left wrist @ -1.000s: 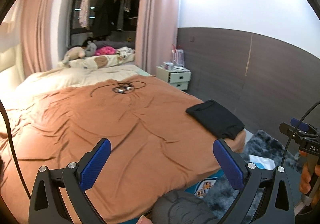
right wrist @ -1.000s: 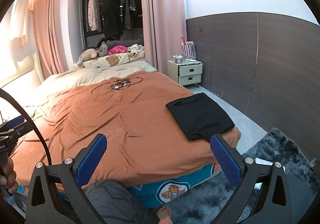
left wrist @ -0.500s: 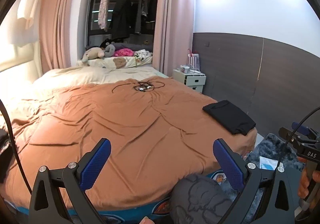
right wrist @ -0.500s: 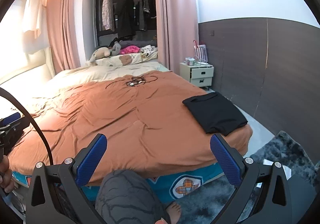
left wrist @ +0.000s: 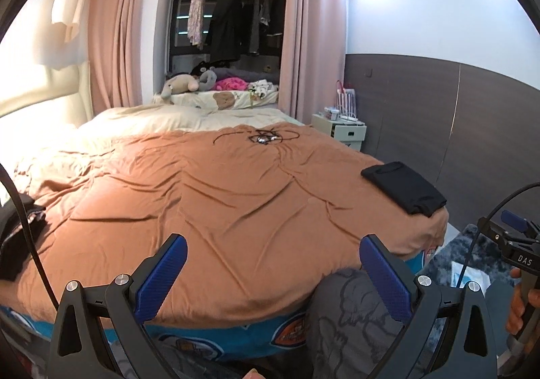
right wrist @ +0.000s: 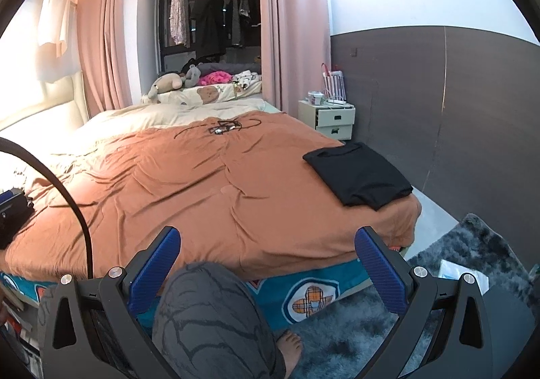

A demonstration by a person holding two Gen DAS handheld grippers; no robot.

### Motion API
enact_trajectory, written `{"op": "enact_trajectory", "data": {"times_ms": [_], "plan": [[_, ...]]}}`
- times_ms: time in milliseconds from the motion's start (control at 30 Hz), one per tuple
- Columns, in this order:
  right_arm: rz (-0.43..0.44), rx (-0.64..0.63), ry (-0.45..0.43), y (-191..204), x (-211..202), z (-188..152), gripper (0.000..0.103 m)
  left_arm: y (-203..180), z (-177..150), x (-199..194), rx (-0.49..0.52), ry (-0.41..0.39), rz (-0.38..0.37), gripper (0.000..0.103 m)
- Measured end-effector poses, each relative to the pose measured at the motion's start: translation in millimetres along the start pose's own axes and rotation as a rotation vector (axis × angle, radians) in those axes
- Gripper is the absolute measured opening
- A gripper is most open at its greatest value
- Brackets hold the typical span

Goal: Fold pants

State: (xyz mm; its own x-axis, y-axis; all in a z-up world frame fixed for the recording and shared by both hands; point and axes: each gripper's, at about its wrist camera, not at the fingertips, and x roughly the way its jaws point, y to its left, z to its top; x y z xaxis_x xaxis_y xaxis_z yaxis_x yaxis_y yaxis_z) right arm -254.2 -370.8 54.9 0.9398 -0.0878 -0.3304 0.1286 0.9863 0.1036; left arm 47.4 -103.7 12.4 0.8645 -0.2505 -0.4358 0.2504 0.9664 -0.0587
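1. A bed (left wrist: 236,203) with a rumpled orange cover fills the space ahead of both pairs of fingers, its near edge just beyond the fingertips.
2. A grey shaggy rug (right wrist: 449,264) lies on the floor below and to the right of the right-hand fingers.
3. The person's knee (right wrist: 206,314) in grey patterned cloth sits between the right gripper's fingers, a bare foot (right wrist: 292,345) beside it.
4. The folded black pants (right wrist: 357,173) lie flat at the bed's near right corner, well ahead of the right finger of each gripper and apart from both.
5. The left gripper (left wrist: 271,274) is held level off the bed's edge, pointing across it, fingers spread wide with nothing between them.
6. The right gripper (right wrist: 266,264) is held the same way, fingers wide and gripping nothing; a hand (left wrist: 521,304) grips its handle at the far right of the left view.
7. A tangle of black cable (left wrist: 263,137) lies far ahead, between the fingers.
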Motion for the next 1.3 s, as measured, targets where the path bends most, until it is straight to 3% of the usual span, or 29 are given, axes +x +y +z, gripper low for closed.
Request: {"op": "enact_trajectory", "data": {"times_ms": [267,1300], "plan": [[0.009,0.005,-0.005,4,-7,2,0.103,-6,-18,-6,0.008,0.005,0.003,0.103],[-0.003,0.007,0.01,11,-15,-5,0.103,-4,-23,-17,-0.019,0.007,0.007,0.103]]}}
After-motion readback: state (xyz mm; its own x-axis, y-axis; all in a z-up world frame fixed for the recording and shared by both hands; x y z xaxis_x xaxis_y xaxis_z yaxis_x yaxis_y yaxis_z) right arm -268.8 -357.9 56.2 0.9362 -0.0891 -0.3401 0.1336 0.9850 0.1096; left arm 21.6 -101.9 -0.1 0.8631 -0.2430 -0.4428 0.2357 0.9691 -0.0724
